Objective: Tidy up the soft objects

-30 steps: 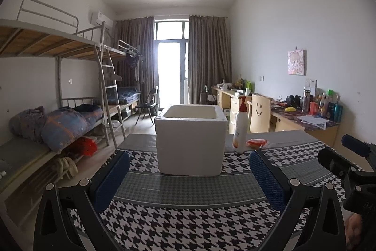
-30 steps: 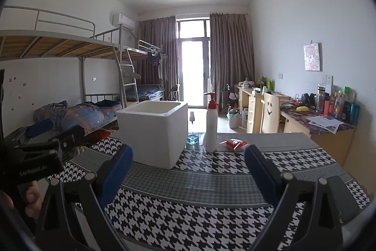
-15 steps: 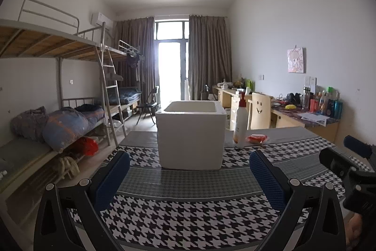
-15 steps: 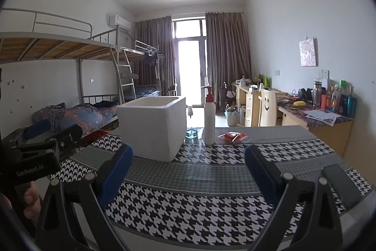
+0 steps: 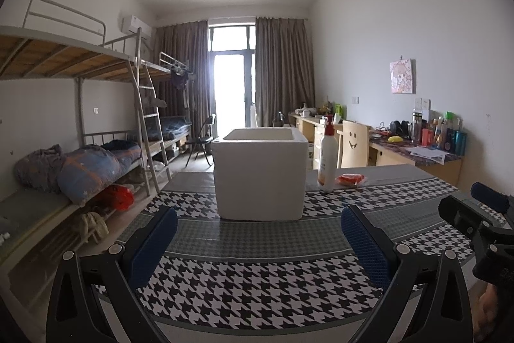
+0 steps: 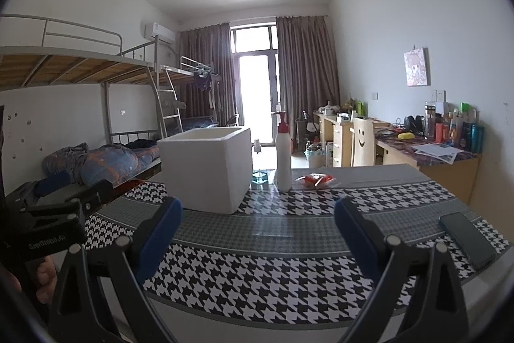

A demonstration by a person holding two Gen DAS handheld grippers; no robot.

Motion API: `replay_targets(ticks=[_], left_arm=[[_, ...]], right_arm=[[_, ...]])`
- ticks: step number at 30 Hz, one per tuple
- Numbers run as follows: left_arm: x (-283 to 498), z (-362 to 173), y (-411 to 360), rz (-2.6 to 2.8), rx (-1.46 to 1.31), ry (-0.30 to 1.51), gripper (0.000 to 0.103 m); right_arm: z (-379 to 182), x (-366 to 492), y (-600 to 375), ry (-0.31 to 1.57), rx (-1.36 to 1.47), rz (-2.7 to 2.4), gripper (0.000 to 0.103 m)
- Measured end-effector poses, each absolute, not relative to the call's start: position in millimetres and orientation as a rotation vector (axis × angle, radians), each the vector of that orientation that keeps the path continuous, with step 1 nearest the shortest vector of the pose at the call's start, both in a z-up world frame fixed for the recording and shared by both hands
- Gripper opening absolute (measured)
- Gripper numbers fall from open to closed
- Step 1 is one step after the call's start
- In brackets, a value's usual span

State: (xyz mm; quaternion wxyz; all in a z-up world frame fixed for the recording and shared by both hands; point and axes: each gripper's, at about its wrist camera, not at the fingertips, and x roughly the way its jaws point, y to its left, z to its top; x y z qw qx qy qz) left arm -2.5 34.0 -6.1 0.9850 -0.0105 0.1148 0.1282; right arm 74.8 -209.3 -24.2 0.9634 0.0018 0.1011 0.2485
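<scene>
Dorm-room counter (image 5: 257,249) has the white foam box (image 5: 259,174) mid-surface, probably the drop spot, while left gripper (image 5: 258,245) and right gripper (image 6: 258,230) hover near-side, fingers spread, holding nothing.

bunk beds (image 5: 83,105): 9 o'clock, blue quilt bundled on the lower one
desk (image 6: 430,156): 3 o'clock, bottles and papers all over
smiley chair (image 6: 361,147): right by that desk
phone (image 6: 467,240): 4 o'clock, flat on the houndstooth cloth

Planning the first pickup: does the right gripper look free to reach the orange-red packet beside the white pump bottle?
Probably yes. The right gripper is open, with only bare houndstooth tablecloth before the orange-red packet; the white pump bottle stands just left.
</scene>
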Motion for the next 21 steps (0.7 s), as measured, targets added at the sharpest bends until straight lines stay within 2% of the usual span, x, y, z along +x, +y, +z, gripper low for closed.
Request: replay_targets(ticks=[21], left_arm=[[-14, -10, 33, 0.256, -0.023, 0.21, 0.102]], right_arm=[[-26, 62, -215, 0.192, 0.023, 0.537, 0.098]])
